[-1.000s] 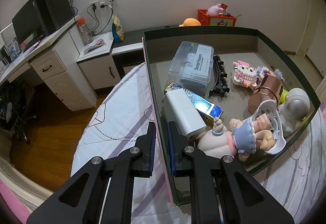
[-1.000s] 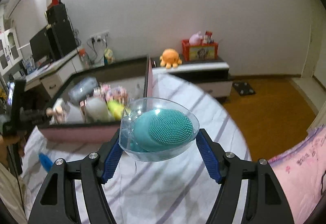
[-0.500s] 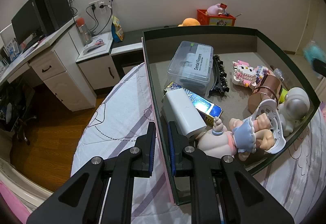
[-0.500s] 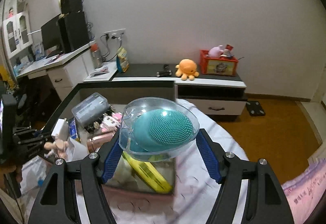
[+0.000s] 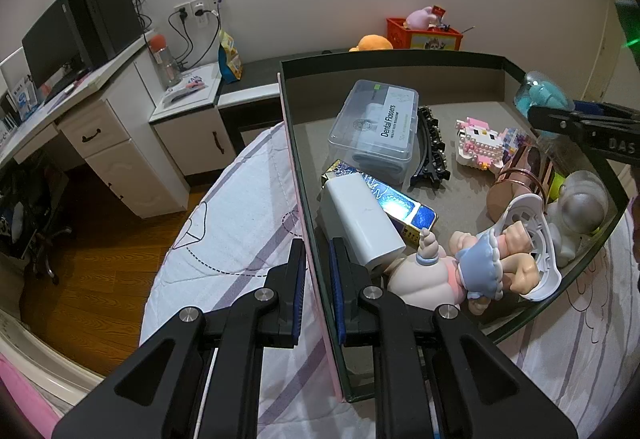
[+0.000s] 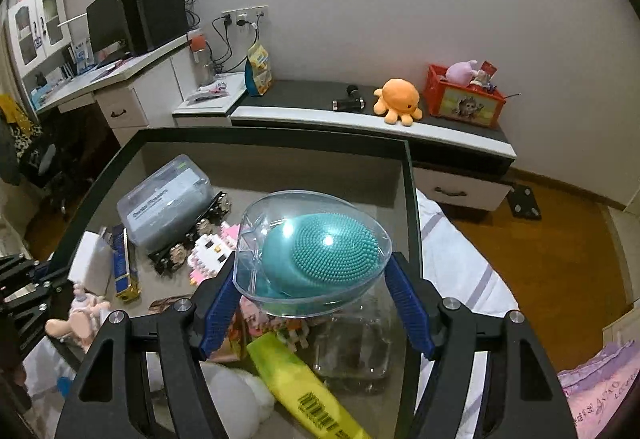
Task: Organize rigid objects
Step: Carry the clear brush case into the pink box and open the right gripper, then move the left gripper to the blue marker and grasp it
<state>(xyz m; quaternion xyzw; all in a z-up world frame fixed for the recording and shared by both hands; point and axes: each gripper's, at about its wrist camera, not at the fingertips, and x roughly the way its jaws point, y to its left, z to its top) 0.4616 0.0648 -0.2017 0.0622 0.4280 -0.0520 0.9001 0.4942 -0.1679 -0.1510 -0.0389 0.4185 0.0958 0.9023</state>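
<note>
Since the earlier frames, the clear case (image 6: 314,251) with the teal silicone brush inside has been carried from above the bedspread to above the storage box (image 6: 408,175), while the left gripper (image 5: 318,271) has not been shifted. From the left wrist view, the left gripper is seen clamped narrowly on the box's near wall (image 5: 310,239), one finger outside and one inside, just beside the white block (image 5: 360,223); the case (image 5: 540,97) and the right gripper are seen entering over the box's far right corner. From the right wrist view, the right gripper (image 6: 314,287) is held fairly wide, its blue pads pressed against the case's two sides, above a clear bottle (image 6: 352,351) and a yellow highlighter (image 6: 308,387) inside the box. The case is judged light, stiff and smooth, so slipping is likely; it is best held across its widest sides.
</note>
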